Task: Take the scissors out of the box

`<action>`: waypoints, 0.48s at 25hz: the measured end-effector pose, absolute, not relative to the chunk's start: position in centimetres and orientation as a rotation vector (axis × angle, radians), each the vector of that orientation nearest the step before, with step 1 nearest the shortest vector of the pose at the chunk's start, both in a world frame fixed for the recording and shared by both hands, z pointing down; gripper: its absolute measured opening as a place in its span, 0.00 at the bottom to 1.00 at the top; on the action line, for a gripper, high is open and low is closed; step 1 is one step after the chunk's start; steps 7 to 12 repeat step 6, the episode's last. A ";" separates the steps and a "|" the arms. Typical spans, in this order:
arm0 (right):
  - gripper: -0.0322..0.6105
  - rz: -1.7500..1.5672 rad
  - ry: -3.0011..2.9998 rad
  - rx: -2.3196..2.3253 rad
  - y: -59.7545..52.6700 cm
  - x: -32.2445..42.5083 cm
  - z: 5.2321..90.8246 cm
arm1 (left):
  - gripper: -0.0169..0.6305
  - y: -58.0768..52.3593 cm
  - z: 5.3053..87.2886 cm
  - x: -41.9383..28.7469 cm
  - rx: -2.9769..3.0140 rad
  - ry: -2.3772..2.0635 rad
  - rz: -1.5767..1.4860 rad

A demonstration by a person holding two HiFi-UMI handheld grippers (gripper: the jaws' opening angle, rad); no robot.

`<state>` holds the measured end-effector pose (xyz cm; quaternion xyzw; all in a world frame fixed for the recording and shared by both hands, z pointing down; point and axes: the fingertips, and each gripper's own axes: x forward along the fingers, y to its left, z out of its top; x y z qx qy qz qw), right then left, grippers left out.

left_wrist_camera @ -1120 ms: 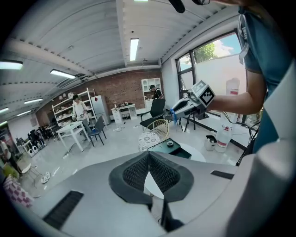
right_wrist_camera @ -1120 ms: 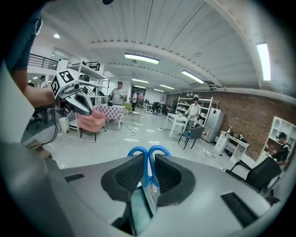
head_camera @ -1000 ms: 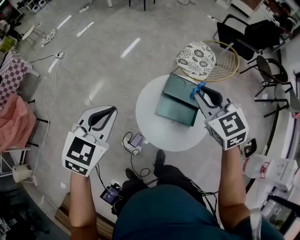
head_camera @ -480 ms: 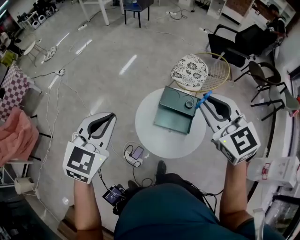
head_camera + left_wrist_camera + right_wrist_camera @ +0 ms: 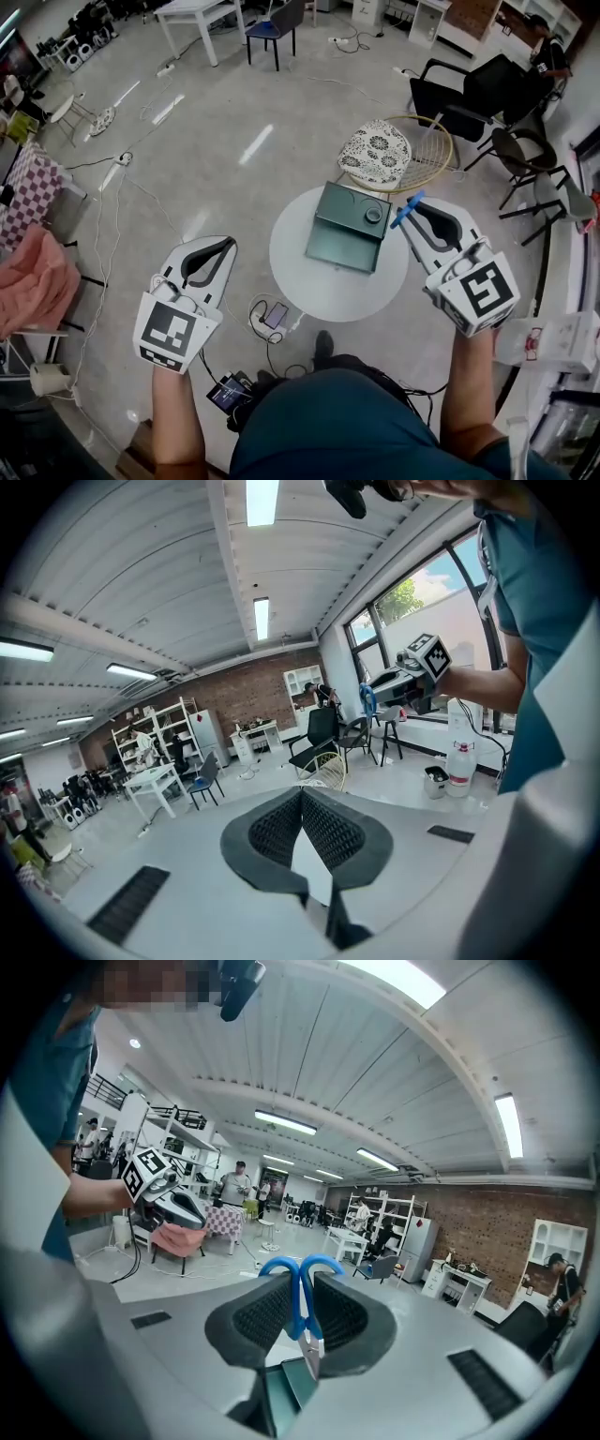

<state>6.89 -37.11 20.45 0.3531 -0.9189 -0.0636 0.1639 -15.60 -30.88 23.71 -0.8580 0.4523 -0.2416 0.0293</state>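
My right gripper (image 5: pixel 413 207), fingers clamping the blue scissors (image 5: pixel 406 211), is pulling away from the box (image 5: pixel 345 232) toward the bench's (image 5: pixel 309 281) right edge. My left gripper (image 5: pixel 223 247) is hanging shut, empty.

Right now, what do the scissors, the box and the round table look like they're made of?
Scissors: glossy blue handles, likely plastic; pale blade, probably steel. Box: dark green with a dull sheen, maybe painted metal or plastic; unclear. Table: smooth matte white top, material uncertain.

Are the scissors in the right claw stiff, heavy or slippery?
Probably stiff: the scissors sit straight in the right claw. Likely light, being small beside the box. They may twist, since only the thin part below the blue handles is pinched.
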 end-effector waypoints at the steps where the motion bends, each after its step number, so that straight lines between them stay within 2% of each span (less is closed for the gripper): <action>1: 0.19 -0.186 -2.628 1.003 -37.1 7.0 20.4 | 0.05 -30.8 23.7 -15.3 -2.651 1.393 -0.741; 12: 0.19 -0.181 -2.630 0.993 -37.1 7.6 21.1 | 0.05 -30.6 24.5 -14.7 -2.644 1.384 -0.769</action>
